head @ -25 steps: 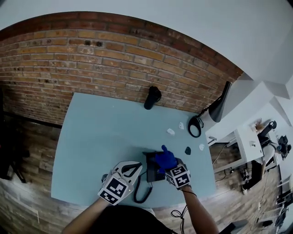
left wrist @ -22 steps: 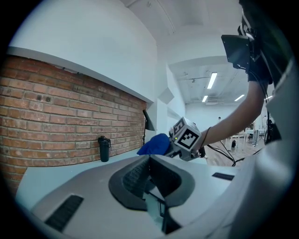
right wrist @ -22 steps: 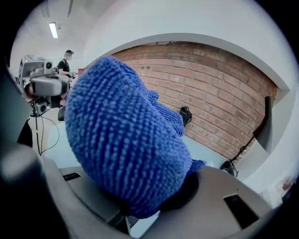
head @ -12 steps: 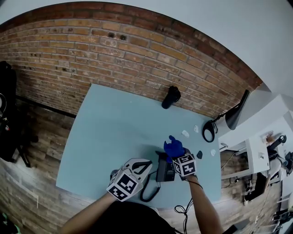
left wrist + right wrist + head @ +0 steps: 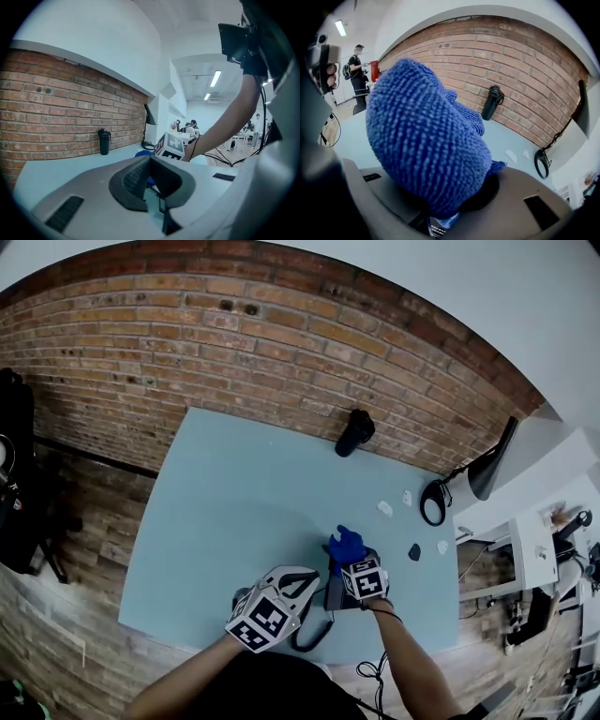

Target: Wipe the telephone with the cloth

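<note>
The black telephone (image 5: pixel 336 594) lies near the table's front edge, its coiled cord (image 5: pixel 309 636) trailing toward me. My right gripper (image 5: pixel 349 561) is shut on a bunched blue cloth (image 5: pixel 346 544), which rests over the phone's far end. In the right gripper view the cloth (image 5: pixel 426 140) fills most of the frame and hides the jaws of the right gripper (image 5: pixel 443 208). My left gripper (image 5: pixel 302 583) sits just left of the phone. In its own view the left gripper (image 5: pixel 151 171) has its black pads (image 5: pixel 133 178) together with nothing between them.
A black bottle (image 5: pixel 354 433) stands at the table's far edge by the brick wall. Small white pieces (image 5: pixel 385 509) and a dark one (image 5: pixel 413 551) lie right of the phone. A black ring (image 5: pixel 432 504) and a lamp (image 5: pixel 492 465) are at the far right. The table (image 5: pixel 225 521) spreads left.
The right gripper has slid the cloth along the telephone toward its far end and slightly left. The left gripper has stayed beside the phone. The head camera has shifted.
</note>
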{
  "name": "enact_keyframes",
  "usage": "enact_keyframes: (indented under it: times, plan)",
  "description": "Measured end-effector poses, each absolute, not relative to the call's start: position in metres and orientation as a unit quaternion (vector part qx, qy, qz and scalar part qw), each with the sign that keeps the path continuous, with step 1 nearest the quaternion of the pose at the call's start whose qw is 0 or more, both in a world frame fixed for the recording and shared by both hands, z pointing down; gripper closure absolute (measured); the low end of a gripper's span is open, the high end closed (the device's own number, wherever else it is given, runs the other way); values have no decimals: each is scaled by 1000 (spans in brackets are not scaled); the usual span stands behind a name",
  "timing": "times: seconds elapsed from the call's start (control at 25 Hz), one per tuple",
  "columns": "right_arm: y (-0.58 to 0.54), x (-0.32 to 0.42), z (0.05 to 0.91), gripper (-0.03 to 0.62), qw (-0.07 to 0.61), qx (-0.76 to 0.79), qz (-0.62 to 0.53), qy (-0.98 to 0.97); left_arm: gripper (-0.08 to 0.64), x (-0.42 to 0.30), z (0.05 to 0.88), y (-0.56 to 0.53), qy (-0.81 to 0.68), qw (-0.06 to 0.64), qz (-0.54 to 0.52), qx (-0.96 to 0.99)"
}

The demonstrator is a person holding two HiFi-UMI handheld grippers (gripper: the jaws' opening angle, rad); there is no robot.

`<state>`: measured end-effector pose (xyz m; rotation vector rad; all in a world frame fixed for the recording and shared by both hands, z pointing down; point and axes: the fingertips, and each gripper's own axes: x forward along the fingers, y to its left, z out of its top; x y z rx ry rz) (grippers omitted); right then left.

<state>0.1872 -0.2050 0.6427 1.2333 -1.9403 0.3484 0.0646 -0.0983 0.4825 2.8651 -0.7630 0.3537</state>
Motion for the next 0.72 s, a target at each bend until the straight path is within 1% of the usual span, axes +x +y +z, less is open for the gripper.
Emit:
enact_keyframes:
  times: [0.4, 0.48, 0.6, 0.64, 0.72]
  plan:
    - [-207, 190, 642, 465, 369, 510, 168, -759, 549, 77, 489, -92, -234, 75, 130, 961]
    - [-205, 191, 642, 465, 352, 522, 176, -757, 549, 77, 490, -92, -233, 77, 132, 960]
    - [-203, 190, 641, 465, 305, 538, 221, -754, 549, 77, 490, -92, -234, 79, 131, 960]
    - [-201, 190, 642, 465, 299, 537, 229, -755, 549, 79, 490, -91, -232, 78, 130, 961]
    - [-195, 190, 645, 465, 308, 529, 225, -758, 549, 81, 490, -89, -228, 77, 131, 962]
